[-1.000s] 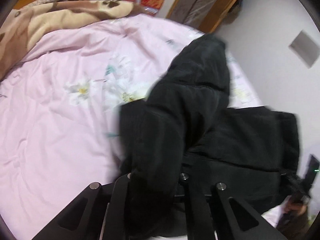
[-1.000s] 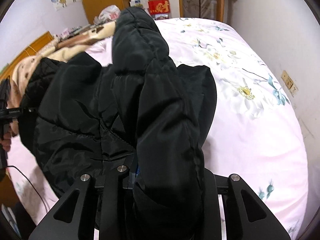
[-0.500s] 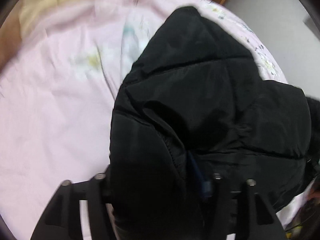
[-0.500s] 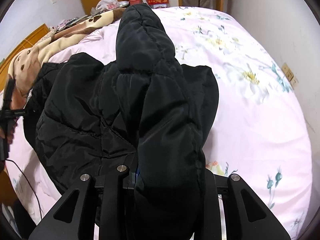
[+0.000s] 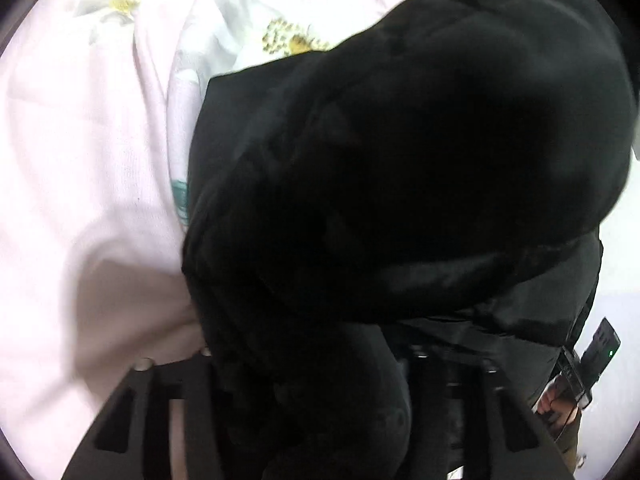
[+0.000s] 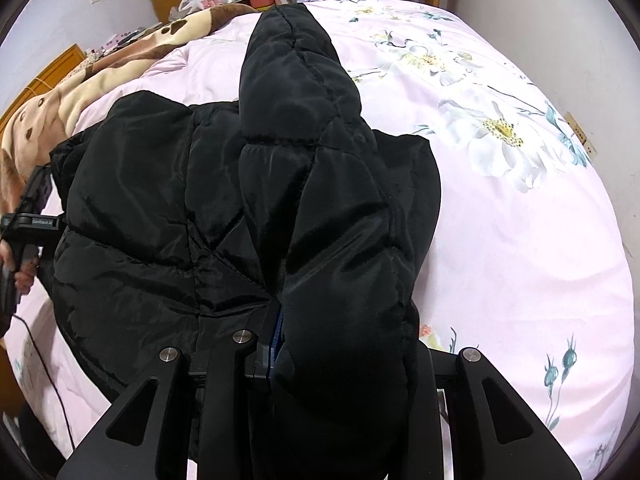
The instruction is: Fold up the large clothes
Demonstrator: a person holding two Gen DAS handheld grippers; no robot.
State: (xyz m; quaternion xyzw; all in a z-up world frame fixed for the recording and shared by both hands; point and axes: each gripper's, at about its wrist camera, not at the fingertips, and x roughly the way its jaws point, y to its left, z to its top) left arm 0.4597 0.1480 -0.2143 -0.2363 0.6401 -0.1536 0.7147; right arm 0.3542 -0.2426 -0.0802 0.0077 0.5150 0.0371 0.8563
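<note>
Jacket (image 6: pixel 248 208), black and padded, has sunk closer to the pink floral bed (image 6: pixel 520 240) since a second ago, so this fold is likely being laid down. Right tongs (image 6: pixel 276 344) stay clenched on its edge. Left tongs (image 5: pixel 316 412) have just been closing with fabric between them, but dark folds hide whether they grip.
</note>
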